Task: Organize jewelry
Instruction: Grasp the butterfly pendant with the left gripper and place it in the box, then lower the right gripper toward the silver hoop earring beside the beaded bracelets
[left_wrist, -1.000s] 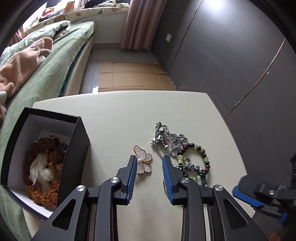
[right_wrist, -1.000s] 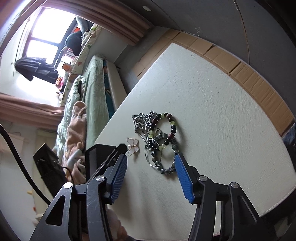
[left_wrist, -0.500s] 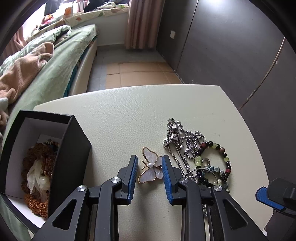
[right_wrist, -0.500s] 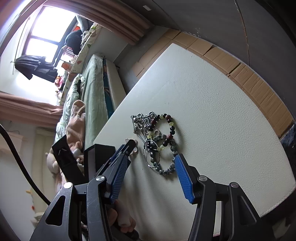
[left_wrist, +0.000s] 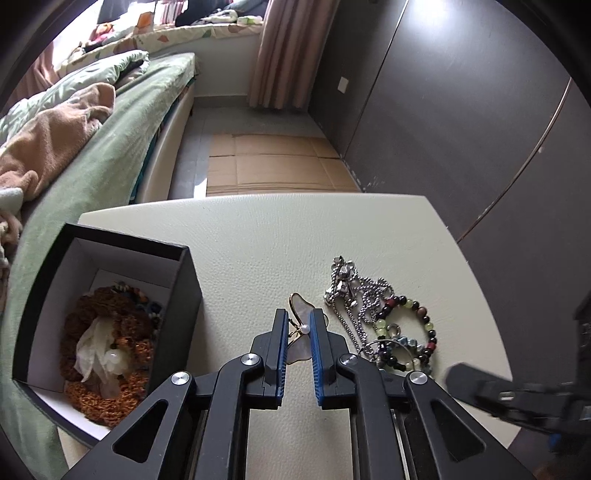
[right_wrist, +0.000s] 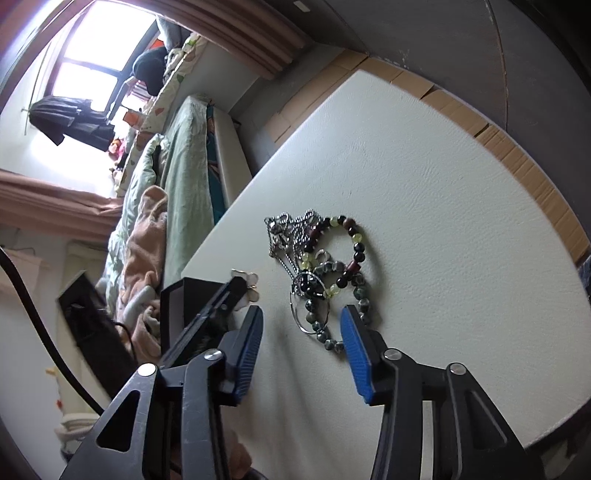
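- The left gripper (left_wrist: 299, 328) points down at the pale, leather-textured tabletop (left_wrist: 258, 236), its blue-padded jaws closing on a small gold-rimmed butterfly brooch with pearly wings (left_wrist: 300, 310); the brooch sits between the pads, one wing sticking out beyond the tips, and the pads appear to touch it.
- Left of that gripper stands an open black box with a white lining (left_wrist: 184, 295), near the tabletop's left edge; inside it lie a coil of rust-brown knitted bracelets (left_wrist: 110, 302) and a whitish translucent piece (left_wrist: 98, 343).
- Right of the brooch lies a tangle of jewelry: a silver metal chain with a chunky clasp (left_wrist: 347, 284), draped partly over a beaded bracelet of dark, green and red beads (left_wrist: 417, 314).
- The right gripper (right_wrist: 303, 325) hovers over the near end of that heap, jaws still apart but closing; a bracelet of mottled dark green beads (right_wrist: 325, 332) and a thin wire ring (right_wrist: 299, 317) lie on the tabletop between them, not yet touched by the pads.
- Beyond the tabletop's left side is a bed with green bedding (left_wrist: 110, 122) and a peach blanket (left_wrist: 51, 136); flattened cardboard (left_wrist: 273, 162) covers the floor at the far side.
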